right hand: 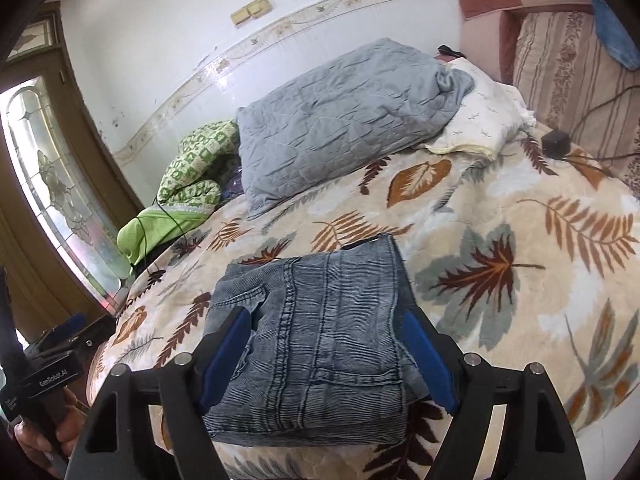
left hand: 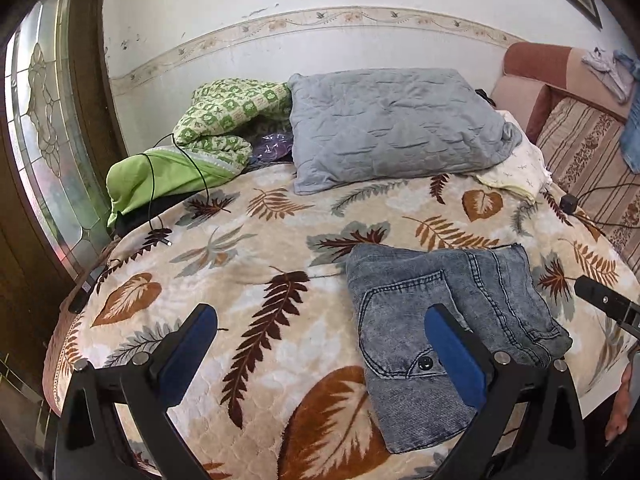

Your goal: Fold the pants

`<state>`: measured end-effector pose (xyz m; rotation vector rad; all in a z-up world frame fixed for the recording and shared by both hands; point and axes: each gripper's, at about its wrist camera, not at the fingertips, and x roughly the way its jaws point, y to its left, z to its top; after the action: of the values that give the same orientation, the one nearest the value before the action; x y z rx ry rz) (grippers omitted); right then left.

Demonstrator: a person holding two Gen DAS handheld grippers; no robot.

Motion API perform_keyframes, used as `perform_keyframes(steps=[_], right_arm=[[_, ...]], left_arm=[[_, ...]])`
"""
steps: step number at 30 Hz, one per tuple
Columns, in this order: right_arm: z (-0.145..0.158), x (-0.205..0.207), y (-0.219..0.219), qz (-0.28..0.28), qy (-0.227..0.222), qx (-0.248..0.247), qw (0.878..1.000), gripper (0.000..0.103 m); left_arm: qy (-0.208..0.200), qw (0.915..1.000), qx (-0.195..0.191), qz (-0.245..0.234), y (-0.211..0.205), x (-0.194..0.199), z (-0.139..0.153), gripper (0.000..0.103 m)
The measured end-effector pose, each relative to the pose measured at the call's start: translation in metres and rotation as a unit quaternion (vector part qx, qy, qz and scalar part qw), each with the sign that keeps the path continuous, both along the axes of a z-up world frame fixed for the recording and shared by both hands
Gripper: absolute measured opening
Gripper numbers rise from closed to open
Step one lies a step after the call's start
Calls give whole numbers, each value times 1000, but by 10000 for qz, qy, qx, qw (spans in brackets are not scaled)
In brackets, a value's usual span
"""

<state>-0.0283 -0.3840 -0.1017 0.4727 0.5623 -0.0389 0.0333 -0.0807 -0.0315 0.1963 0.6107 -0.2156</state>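
Looking down at the bed [left hand: 280,216], we see the pants [left hand: 436,320] lying as a compact folded bundle near its front edge, toward the right side, back pocket and button facing up. By our reading the folding is essentially done.

What could go wrong from here — a careless pull-away. If a blue pad catches the top layer on the way out, the fold would lift or skew. The bundle also sits close to the front edge of the bed, so a nudge toward us could slide it off the plush blanket. A black cable [left hand: 180,168] trails on the far left side, well apart from the pants and no worry.

Our left gripper [left hand: 320,340] hovers low over the front of the bed with fingers spread wide apart and nothing between them; its right pad [left hand: 454,354] shows in front of the pocket, though we cannot tell if it touches the denim. Our right gripper [right hand: 326,350] is angled down over the pants [right hand: 316,344], fingers wide apart and straddling the bundle on both sides, gripping nothing.
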Motion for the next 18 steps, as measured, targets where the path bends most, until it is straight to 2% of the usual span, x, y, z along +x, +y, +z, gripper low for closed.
perform_keyframes(steps=[3, 8, 18], right_arm=[[-3, 1, -4, -41, 70, 37, 10000, 82], [-12, 4, -9, -50, 262, 163, 9995, 82], [-33, 16, -13, 44, 690, 558, 9960, 82]], left_arm=[[104, 9999, -31, 9, 4, 4, -4, 103], [661, 9977, -151, 69, 15, 18, -28, 103], [1337, 9907, -187, 156, 33, 35, -67, 103]])
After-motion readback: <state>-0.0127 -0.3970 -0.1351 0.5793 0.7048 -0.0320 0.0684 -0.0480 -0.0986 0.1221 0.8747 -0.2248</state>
